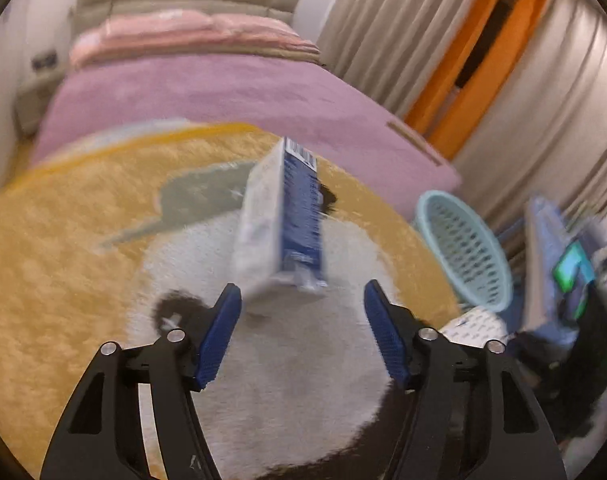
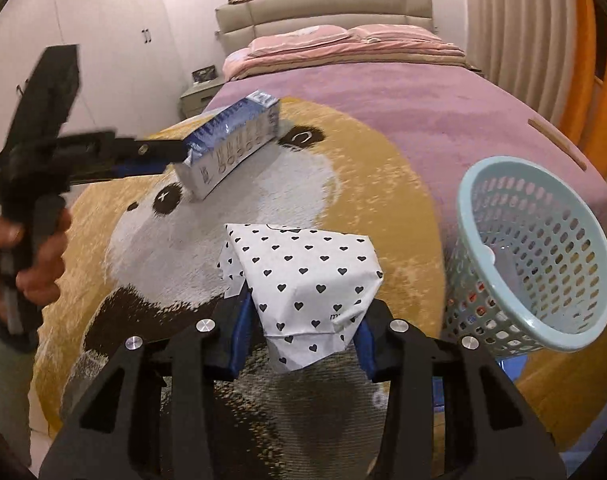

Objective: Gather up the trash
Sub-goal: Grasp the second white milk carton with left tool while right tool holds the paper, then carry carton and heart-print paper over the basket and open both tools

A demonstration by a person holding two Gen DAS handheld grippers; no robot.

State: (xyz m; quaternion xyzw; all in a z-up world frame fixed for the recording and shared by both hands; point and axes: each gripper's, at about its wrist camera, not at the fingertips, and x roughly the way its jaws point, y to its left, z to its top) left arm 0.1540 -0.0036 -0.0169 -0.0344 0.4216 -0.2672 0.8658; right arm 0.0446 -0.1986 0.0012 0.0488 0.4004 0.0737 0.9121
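A blue and white carton (image 1: 291,220) hangs tilted over the yellow bear rug (image 1: 63,248), and my left gripper (image 1: 301,296) is shut on its near end at the very fingertips. From the right wrist view the carton (image 2: 231,140) and the left gripper (image 2: 171,156) are blurred. My right gripper (image 2: 303,320) is shut on a crumpled white paper with black hearts (image 2: 307,276). A pale blue mesh basket (image 2: 543,264) stands tipped toward me just right of the paper. The basket (image 1: 467,252) lies to the right of the carton.
The rug (image 2: 383,184) lies over a bed with a purple cover (image 2: 423,96), pink quilts and a beige headboard at the far end. Curtains (image 1: 383,32) and an orange door frame (image 1: 463,64) stand to the right. A hand (image 2: 31,248) holds the left gripper's handle.
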